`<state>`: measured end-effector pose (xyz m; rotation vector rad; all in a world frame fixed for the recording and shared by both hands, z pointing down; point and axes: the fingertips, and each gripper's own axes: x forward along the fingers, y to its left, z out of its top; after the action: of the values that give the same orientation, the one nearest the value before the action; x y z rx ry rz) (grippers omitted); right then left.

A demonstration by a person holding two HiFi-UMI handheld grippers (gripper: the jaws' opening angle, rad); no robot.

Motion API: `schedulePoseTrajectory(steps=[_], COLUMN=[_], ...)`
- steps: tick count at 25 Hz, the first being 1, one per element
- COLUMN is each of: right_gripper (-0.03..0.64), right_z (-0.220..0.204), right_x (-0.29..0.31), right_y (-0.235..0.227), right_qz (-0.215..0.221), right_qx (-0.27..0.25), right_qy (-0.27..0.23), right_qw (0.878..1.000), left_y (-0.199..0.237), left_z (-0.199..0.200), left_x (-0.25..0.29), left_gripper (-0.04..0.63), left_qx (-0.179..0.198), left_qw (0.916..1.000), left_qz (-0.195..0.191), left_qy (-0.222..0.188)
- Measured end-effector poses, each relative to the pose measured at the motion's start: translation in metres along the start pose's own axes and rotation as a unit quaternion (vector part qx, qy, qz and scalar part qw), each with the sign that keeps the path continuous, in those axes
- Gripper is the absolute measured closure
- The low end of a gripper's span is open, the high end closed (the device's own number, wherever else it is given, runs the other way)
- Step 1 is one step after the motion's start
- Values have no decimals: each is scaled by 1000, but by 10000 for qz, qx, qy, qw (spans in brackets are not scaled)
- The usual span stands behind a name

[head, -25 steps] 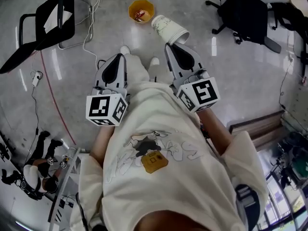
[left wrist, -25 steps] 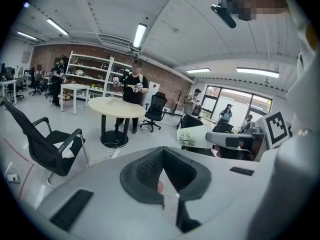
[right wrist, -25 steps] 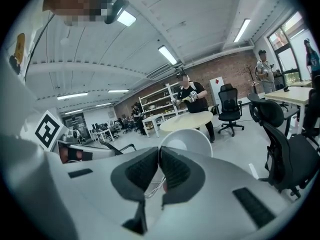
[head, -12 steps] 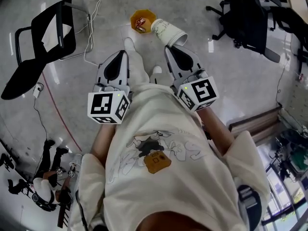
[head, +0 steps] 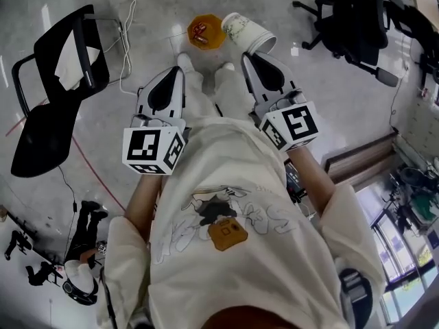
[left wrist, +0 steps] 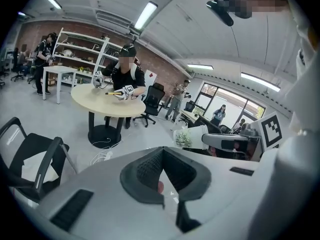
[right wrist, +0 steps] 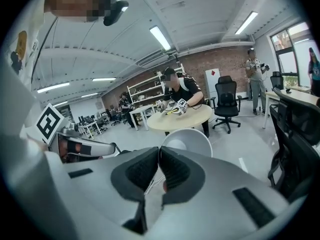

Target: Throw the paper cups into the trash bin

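Note:
A white paper cup (head: 248,33) with a green print is pinched at its rim by my right gripper (head: 252,55), which is shut on it. The cup points away from me, just right of the small orange trash bin (head: 206,31) on the floor beyond my feet. The bin holds some scraps. In the right gripper view the cup's open mouth (right wrist: 187,141) shows just past the right gripper (right wrist: 159,151). My left gripper (head: 175,72) is shut and holds nothing; it hangs left of the bin. The left gripper view shows the cup (left wrist: 190,136) from the side.
A black chair (head: 62,81) stands on the grey floor at the left, with white cables (head: 134,19) beside it. Black office chairs (head: 357,19) are at the far right. A round table (left wrist: 107,98) with a person working at it stands across the room.
The bin has come closer to my feet in the head view. The right gripper has carried the cup up level with the bin, on its right. The left gripper stays shut.

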<state>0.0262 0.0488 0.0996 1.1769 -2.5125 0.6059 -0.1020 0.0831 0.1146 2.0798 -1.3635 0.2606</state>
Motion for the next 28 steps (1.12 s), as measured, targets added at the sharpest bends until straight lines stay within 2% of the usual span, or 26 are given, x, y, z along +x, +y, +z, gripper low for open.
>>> schedulePoseTrajectory(steps=[8,13,21,28], right_gripper=[592,592,592,592], right_z=[12,7,-28,-82], right_x=[21,31,59,96], right_y=[-25,-45,-64,-84], right_qz=[139,271,626,755], right_qx=[-76,-99,-225,-232], right_qy=[189,340,733,1062], right_qw=[9997,9990,9951,9912], left_y=[4,3,10,32], left_z=[21,16,5,-41], left_x=[26,55,102,144], left_gripper=[591,591,591,591], left_qx=[-61,-297,-66,-159], left_qw=[10000,9995,9997,9986], left_qz=[37,-39,61,47], left_qy=[-42,127,221,504])
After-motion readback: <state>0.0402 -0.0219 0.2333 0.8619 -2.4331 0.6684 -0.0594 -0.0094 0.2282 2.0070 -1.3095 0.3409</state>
